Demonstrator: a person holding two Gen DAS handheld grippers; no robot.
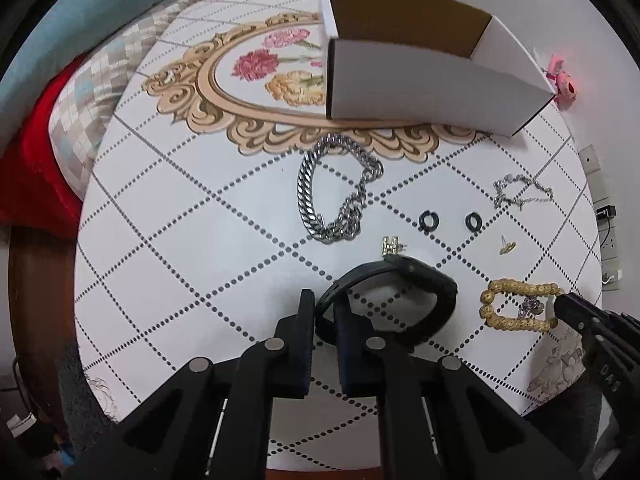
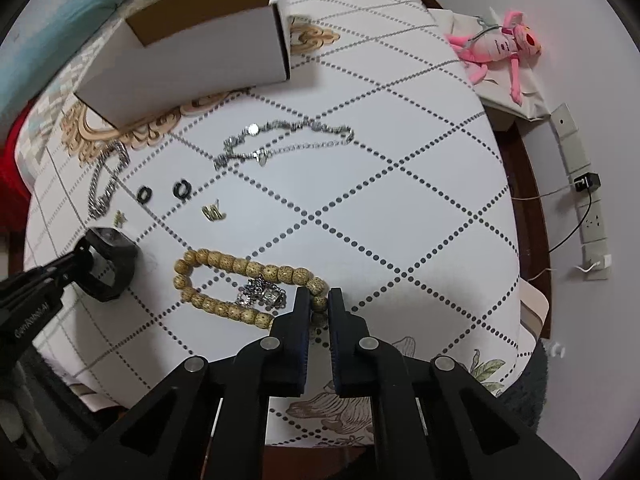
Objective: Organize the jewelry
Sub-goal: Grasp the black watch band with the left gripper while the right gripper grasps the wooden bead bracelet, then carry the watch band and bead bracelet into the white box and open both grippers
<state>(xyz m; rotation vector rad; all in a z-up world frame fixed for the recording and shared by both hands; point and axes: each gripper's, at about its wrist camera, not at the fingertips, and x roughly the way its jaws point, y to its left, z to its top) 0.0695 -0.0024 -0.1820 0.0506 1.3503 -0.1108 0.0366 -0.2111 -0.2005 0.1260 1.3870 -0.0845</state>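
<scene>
Box interior mostly hidden: the white cardboard box (image 1: 432, 80) sits at the far side of the counter (image 1: 160, 240), showing only its brown inner walls. In the left wrist view the right gripper (image 1: 560, 300) is cut off at the frame edge, so its fingers cannot be read there. A small silver piece (image 2: 262, 294) inside the bead loop is too tangled to identify. Left gripper (image 1: 324, 304): fingers pinched nearly together on the strap of the black watch (image 1: 416, 284), which loops away from the tips over the counter. Right gripper (image 2: 319, 300): fingers drawn close on the near end of the wooden bead bracelet (image 2: 240, 268), one bead showing between the tips, the rest of the loop lying flat to their left. Loose on the counter beyond: heavy silver chain (image 1: 336, 192), thin silver chain (image 2: 288, 140), two black rings (image 1: 450, 222), two small gold earrings (image 1: 392, 245), detail unclear.
</scene>
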